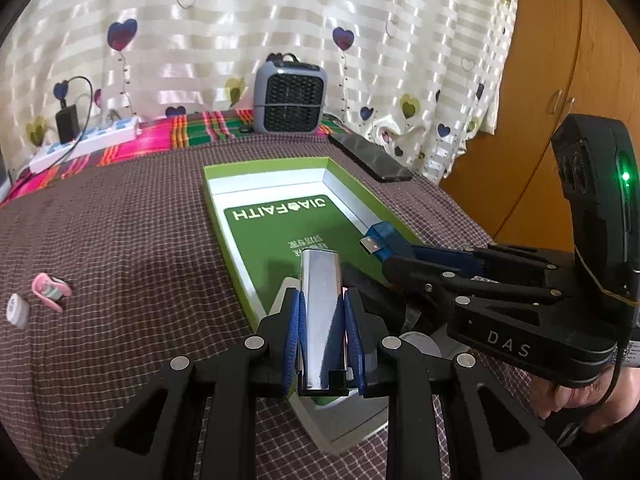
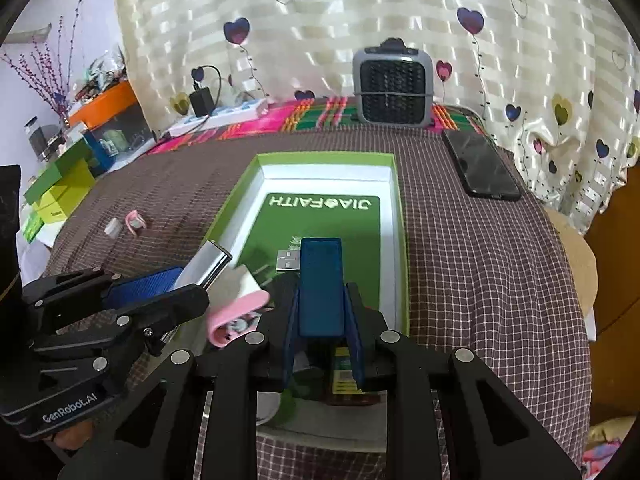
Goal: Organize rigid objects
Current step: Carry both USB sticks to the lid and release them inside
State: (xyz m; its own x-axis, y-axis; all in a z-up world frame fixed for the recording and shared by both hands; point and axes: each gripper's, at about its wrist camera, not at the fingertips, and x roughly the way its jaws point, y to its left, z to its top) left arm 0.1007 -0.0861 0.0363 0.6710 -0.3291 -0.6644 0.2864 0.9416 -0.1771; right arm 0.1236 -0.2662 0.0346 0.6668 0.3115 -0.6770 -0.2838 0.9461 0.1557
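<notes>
1. The left gripper (image 1: 322,344) is closed on a silver metal case (image 1: 322,316). The case is held over the near end of the green box (image 1: 218,196), lengthwise between the jaws.
2. The right gripper (image 2: 322,320) is closed on a blue USB stick (image 2: 320,286). Its metal plug is pointed into the green box, above the green printed card (image 2: 320,232) lying inside.
3. A collision is judged possible: both grippers are crowded over the near end of the green box, and the right one's fingers are seen just beside the silver metal case.
4. A slip is judged possible: the polished case is gripped by its smooth sides only, and a tilt could let it slide out.
5. A pink clip (image 2: 236,312) is seen at the near left edge of the green box; whether it is inside cannot be told. It could be knocked or covered by a careless release.
6. A pink item (image 1: 50,290) and a white cap (image 1: 17,310) are left well apart, left of the green box, on the tabletop (image 1: 120,240).
</notes>
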